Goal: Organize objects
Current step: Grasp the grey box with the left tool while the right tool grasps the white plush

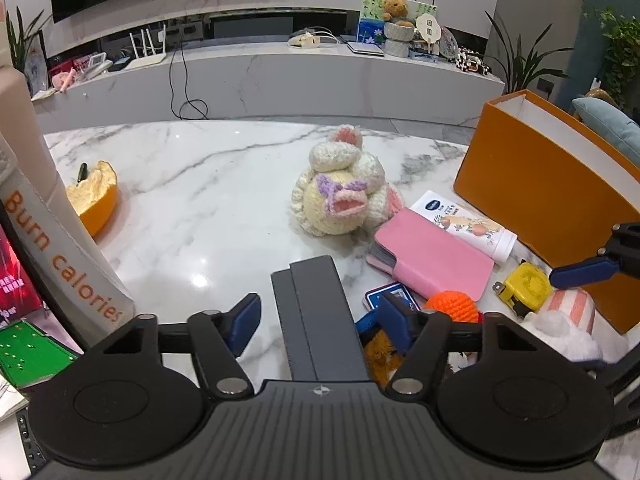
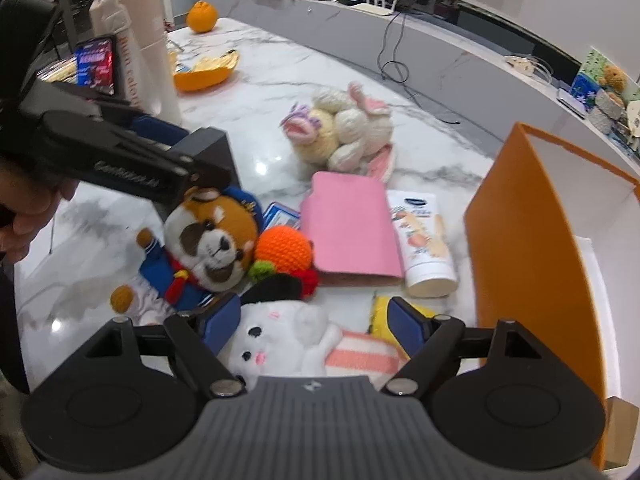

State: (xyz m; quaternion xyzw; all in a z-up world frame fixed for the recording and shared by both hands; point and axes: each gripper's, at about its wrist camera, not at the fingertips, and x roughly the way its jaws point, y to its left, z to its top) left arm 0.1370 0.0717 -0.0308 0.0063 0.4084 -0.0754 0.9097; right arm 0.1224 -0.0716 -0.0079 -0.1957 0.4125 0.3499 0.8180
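My left gripper (image 1: 318, 320) is open, with a dark grey box (image 1: 320, 312) standing between its fingers without touching them; it also shows in the right wrist view (image 2: 208, 152). My right gripper (image 2: 316, 320) is open around a white plush with a pink striped part (image 2: 288, 340). On the marble table lie a brown bear plush in blue (image 2: 204, 240), an orange crochet ball (image 2: 286, 250), a pink case (image 2: 348, 224), a lotion tube (image 2: 424, 240), a yellow tape measure (image 1: 524, 286) and a cream crochet bunny (image 1: 340, 192). An open orange box (image 2: 528, 232) stands at the right.
A tall bottle reading "Burn calories" (image 1: 48, 216) and a phone (image 2: 98, 64) stand at the left. Orange peel (image 1: 96, 196) lies near them, a whole orange (image 2: 202, 16) farther back. A long TV bench (image 1: 280, 76) runs behind the table.
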